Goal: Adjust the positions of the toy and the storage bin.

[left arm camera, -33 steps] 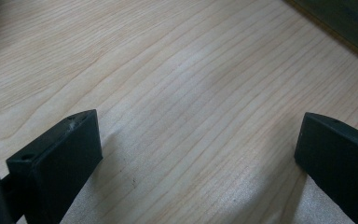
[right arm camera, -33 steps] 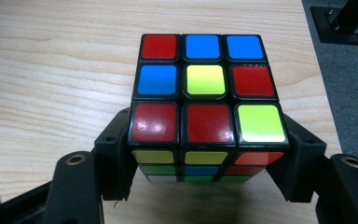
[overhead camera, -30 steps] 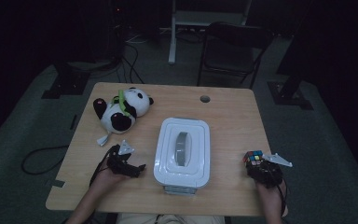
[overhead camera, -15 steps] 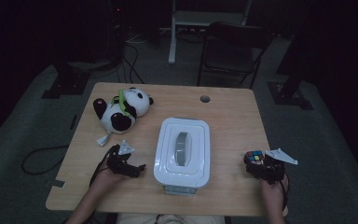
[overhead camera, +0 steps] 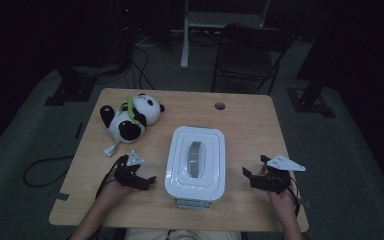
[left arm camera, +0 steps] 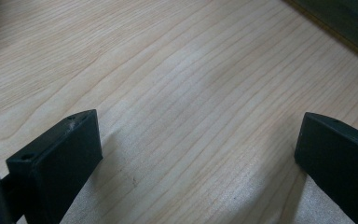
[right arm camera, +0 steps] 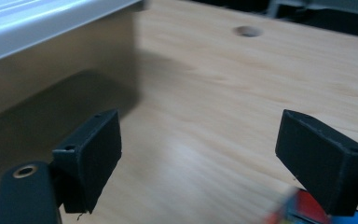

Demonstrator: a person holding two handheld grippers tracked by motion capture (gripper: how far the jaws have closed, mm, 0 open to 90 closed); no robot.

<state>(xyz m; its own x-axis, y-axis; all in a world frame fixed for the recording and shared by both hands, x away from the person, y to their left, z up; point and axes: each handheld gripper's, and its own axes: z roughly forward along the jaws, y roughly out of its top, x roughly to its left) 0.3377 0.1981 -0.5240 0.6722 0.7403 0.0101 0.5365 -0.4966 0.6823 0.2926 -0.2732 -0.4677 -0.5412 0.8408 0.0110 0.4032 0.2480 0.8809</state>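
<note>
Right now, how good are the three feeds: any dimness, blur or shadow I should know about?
High view: dim, room behind nearly black, yet the white box and panda toy read clearly. Left gripper view: bright and sharp, soft shadows on the table. Right gripper view: slightly blurred, with a smeared colourful cube at the bottom edge.

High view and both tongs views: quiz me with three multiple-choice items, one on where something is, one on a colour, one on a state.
1. Where does the panda toy lie?
A. far left part of the table
B. on the box lid
C. near right corner

2. What colour is the handle on the white box?
A. red
B. grey
C. yellow

3. How do the right tongs stand?
A. shut on the handle
B. shut on the panda
C. open, nothing between the jaws

Answers: 1 A, the high view shows it beyond the left tongs. 2 B, a grey bar on the lid. 3 C, bare wood shows between the jaws.
</note>
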